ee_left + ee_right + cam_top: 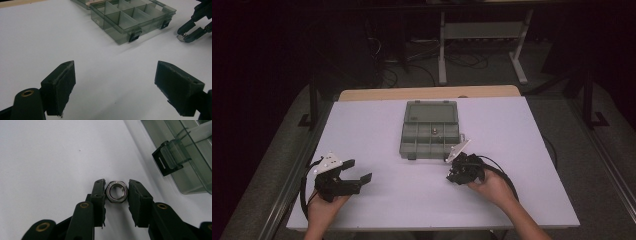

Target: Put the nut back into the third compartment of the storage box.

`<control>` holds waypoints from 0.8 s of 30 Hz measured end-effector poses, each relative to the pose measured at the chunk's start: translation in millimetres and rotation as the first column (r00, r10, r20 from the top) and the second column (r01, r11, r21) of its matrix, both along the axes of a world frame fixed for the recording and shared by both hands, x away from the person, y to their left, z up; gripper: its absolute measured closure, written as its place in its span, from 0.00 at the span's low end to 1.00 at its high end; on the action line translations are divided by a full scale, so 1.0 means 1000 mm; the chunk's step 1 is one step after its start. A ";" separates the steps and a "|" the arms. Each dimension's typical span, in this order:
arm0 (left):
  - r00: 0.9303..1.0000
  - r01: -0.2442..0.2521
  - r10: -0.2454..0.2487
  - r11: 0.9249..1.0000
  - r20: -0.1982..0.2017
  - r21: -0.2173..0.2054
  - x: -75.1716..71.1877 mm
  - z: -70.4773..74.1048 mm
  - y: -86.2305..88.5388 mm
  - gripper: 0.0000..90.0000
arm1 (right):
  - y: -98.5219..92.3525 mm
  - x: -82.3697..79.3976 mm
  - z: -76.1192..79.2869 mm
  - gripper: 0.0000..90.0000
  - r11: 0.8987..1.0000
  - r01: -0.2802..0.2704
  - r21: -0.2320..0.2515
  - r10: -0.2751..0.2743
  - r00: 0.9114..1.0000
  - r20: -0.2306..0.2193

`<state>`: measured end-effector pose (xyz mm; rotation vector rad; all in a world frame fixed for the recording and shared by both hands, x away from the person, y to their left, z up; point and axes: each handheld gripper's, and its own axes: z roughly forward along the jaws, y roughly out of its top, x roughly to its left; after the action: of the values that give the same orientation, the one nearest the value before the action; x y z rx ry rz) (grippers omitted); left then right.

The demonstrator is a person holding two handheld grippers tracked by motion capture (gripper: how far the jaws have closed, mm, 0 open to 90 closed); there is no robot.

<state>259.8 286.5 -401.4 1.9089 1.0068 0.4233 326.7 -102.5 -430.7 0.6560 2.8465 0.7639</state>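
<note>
A hexagonal metal nut (116,191) lies on the white table top, and my right gripper (116,188) is shut on it, one black pad pressing on each side. From above, the right gripper (452,175) sits just in front of the right front corner of a smoky clear compartment box (430,155). The box's lid lies open behind it, and a small metal item (432,132) rests in a middle compartment. My left gripper (357,181) rests near the table's front left, open, with nothing between its jaws. In the left gripper view the nut (180,37) shows in the far gripper's tips.
The box's black front latch (168,160) hangs close to the right of the held nut. White table surface (387,150) stretches between the two grippers and left of the box. Beyond the table's far edge, floor cables and a desk frame (442,50) stand in the dark.
</note>
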 end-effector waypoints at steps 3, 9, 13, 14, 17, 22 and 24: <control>1.000 0.000 0.000 1.000 0.001 -0.002 0.000 0.000 0.000 0.18 | 0.001 -0.002 0.000 0.74 1.000 0.006 -0.006 -0.006 1.000 0.004; 1.000 0.001 -0.001 1.000 0.001 -0.002 0.000 0.000 0.000 0.18 | 0.000 -0.003 0.000 0.74 1.000 0.009 -0.007 -0.009 1.000 0.006; 1.000 0.000 0.000 1.000 0.000 -0.002 0.000 0.000 0.000 0.18 | -0.003 -0.004 0.000 0.74 1.000 0.022 0.010 -0.021 1.000 -0.007; 1.000 0.000 0.000 1.000 -0.001 -0.003 0.000 0.000 0.000 0.18 | -0.004 -0.003 0.000 0.74 1.000 0.025 0.013 -0.025 1.000 -0.010; 1.000 0.001 -0.001 1.000 0.000 -0.002 0.000 0.000 0.000 0.18 | -0.005 -0.003 -0.001 0.74 1.000 0.023 0.014 -0.023 1.000 -0.012; 1.000 0.000 0.000 1.000 -0.001 -0.002 0.000 0.000 0.000 0.18 | -0.006 -0.003 0.000 0.74 0.999 0.027 0.023 -0.026 0.999 -0.024; 1.000 0.000 0.000 1.000 0.000 -0.003 0.000 0.000 0.000 0.18 | -0.007 -0.002 0.000 0.74 0.999 0.029 0.033 -0.028 0.999 -0.029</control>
<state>259.8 286.6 -401.5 1.9066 1.0065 0.4220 324.5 -109.0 -430.4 0.7167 2.8492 0.8061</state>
